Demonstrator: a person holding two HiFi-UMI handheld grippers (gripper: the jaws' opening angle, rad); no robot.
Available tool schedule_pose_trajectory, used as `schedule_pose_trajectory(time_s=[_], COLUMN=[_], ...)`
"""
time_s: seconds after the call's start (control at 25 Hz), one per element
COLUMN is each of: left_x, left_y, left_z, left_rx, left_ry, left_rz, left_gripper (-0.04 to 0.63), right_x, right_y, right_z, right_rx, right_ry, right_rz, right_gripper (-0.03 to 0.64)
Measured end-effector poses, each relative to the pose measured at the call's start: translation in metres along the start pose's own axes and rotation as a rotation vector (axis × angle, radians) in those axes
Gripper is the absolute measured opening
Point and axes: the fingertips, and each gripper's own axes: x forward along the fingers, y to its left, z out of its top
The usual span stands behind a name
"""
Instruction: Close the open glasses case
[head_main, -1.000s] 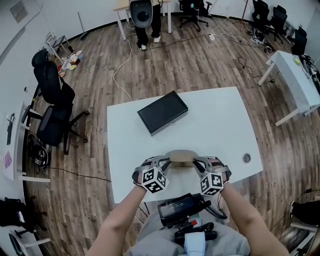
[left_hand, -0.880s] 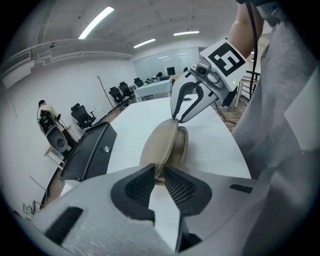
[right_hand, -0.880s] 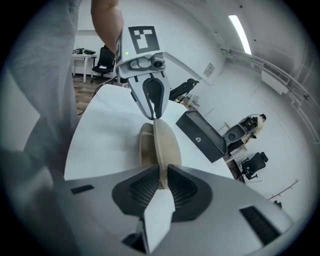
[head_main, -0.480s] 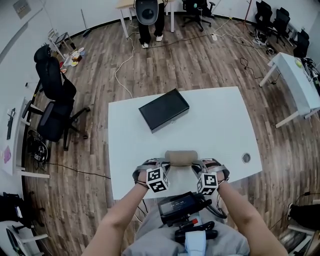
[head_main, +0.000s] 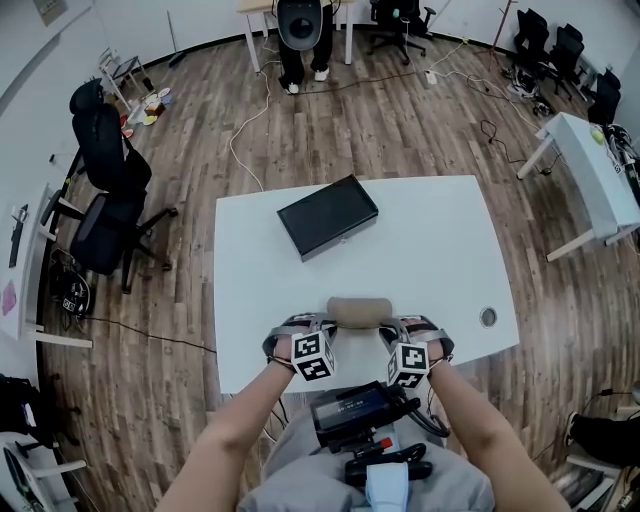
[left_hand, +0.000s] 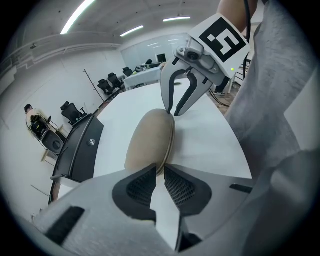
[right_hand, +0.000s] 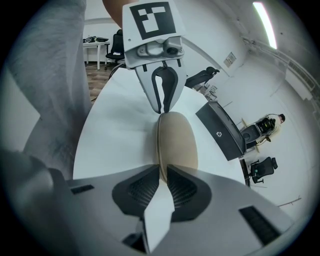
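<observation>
My left gripper (head_main: 323, 324) and right gripper (head_main: 391, 326) each pinch one end of the tan glasses case (head_main: 358, 310) lying on the table (head_main: 440, 240).

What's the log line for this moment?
case: lid down, on table | left tool: shut on case end | right tool: shut on other end

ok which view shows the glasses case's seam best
The right gripper view: the glasses case fills the centre, its seam running sharp along one edge. The left gripper view shows it more obliquely; the head view shows only a small tan top.
</observation>
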Motion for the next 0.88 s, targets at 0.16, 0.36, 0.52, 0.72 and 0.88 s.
schedule_pose_trajectory(time_s=[0.16,0.36,0.52,0.72,0.88], left_x=[0.001,0.002,0.005,0.006,-0.006], left_y=[0.000,-0.001,-0.001,-0.002,0.003], left_z=[-0.002,-0.002,-0.004,-0.008,-0.001], left_rx=[-0.002,-0.029,-0.006,0.034,0.038], left_ry=[0.006,0.014,0.038,0.063,0.023], left_rz=[-0.012,-0.025,-0.015,-0.012,0.017], left_gripper=[0.049,0.049,0.049,0.049,0.049], right_x=[0.001,0.004,0.006,0.005,-0.005], right_y=[-0.001,0.001,0.003,0.001,-0.009], right_z=[0.001,0.000,-0.001,-0.002,0.001], right_rx=[-0.002,-0.007,-0.015,-0.029,0.048], right_ry=[0.012,0.018,0.023,0.028,-0.004], right_rz=[-0.001,-0.004,-0.006,-0.021,-0.053], right_gripper=[0.051,0.051,0.051,0.051,0.051])
